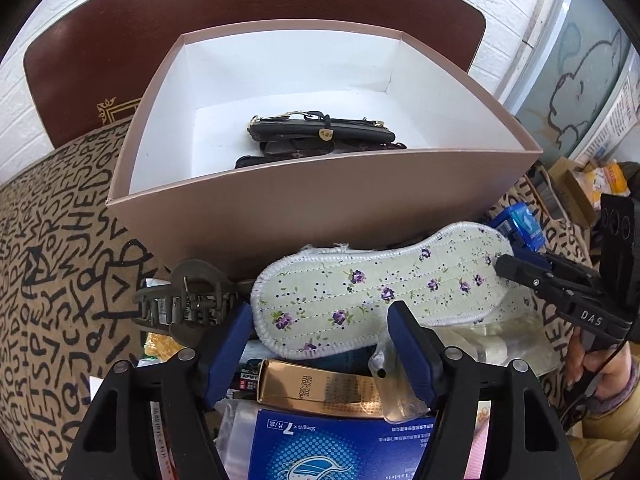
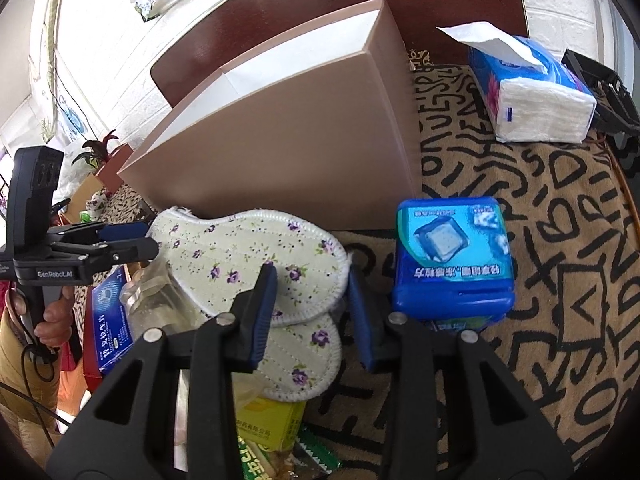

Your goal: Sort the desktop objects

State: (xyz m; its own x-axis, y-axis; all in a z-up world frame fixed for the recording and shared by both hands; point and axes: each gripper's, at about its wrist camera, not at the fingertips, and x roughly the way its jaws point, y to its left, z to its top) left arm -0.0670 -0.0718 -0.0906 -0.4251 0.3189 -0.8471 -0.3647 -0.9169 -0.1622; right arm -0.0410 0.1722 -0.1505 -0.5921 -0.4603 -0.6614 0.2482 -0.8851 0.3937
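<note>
The near pile is only partly showing: a gold foil carton [image 1: 320, 390], a blue-and-white tablet box [image 1: 340, 446] cut off by the frame edge, and a clear plastic bottle [image 1: 394, 380] are lying half buried under a white fabric insole with purple flowers [image 1: 360, 292]. A second matching insole [image 2: 308, 364] is peeking out beneath it in the right wrist view.

Beyond the pile, the pink cardboard box with a white lining [image 1: 320, 204] is standing open, holding a black wallet with gold fittings [image 1: 320, 130] on top of darker items too shadowed to identify.

The left gripper [image 1: 320, 354] is hanging spread over the insole's near end — nothing pinched. The right gripper [image 2: 312, 312] is straddling the insole's far-right edge; whether its blue pads are pressing is unclear.

An olive hair claw clip [image 1: 184, 300] is sitting left of the insole, a blue cube-shaped tub [image 2: 454, 256] right of it, and a tissue pack [image 2: 532, 92] far right on the letter-patterned cloth [image 2: 540, 248].
</note>
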